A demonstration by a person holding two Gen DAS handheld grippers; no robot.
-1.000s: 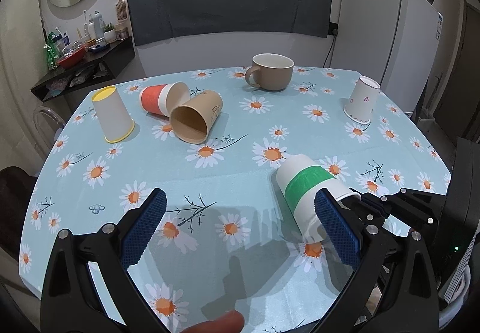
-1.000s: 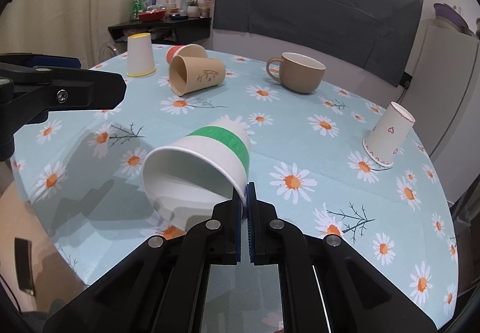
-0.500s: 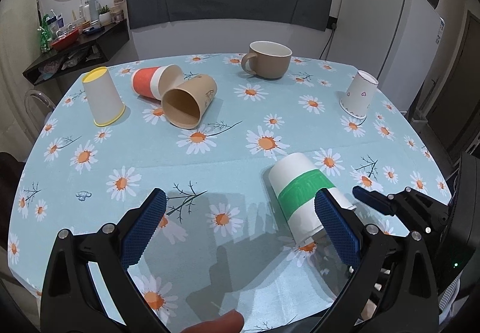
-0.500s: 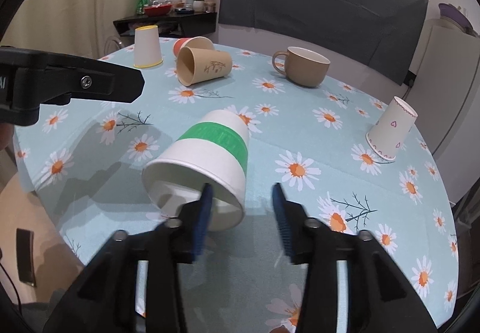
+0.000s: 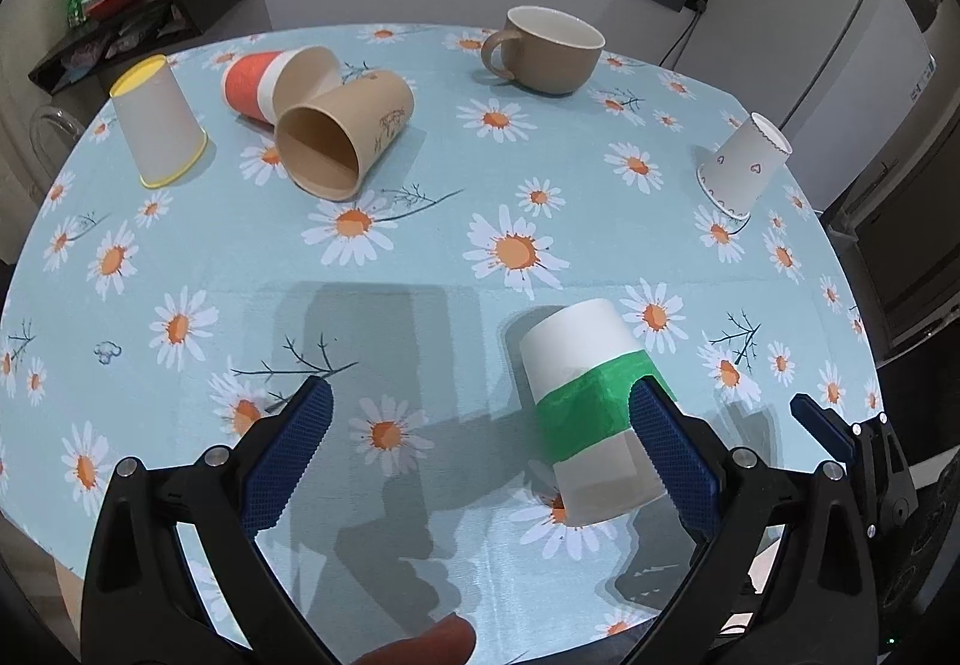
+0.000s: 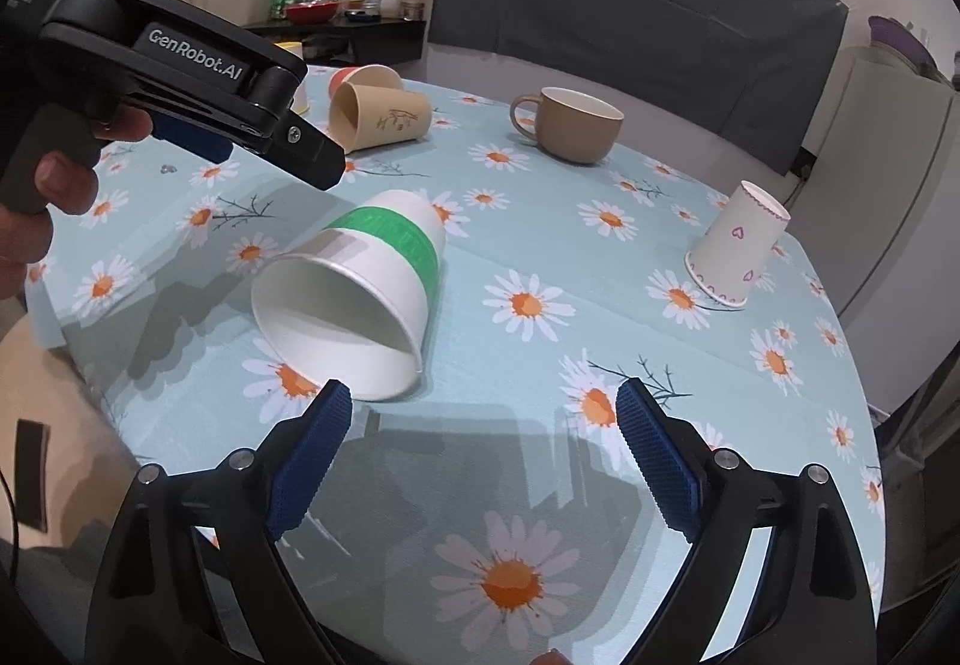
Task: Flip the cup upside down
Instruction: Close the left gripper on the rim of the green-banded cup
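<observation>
A white paper cup with a green band (image 5: 591, 407) lies on its side on the daisy tablecloth (image 5: 420, 257) near the front edge. In the right wrist view the cup (image 6: 360, 281) shows its open mouth toward the camera. My left gripper (image 5: 477, 455) is open and empty; its right finger overlaps the cup's green band in view. My right gripper (image 6: 483, 455) is open and empty, just in front of the cup's rim, not touching it. The left gripper body (image 6: 180, 65) hangs above the table to the cup's left.
A brown paper cup (image 5: 345, 149) and an orange-banded cup (image 5: 276, 83) lie on their sides at the back left. A yellow-rimmed cup (image 5: 157, 122) and a heart-patterned cup (image 5: 744, 167) stand upside down. A tan mug (image 5: 549, 50) stands upright at the back.
My right gripper has let go of the green-banded cup's rim, opened wide and drawn back. The cup now rests on the table. My left gripper has moved closer over the table.
</observation>
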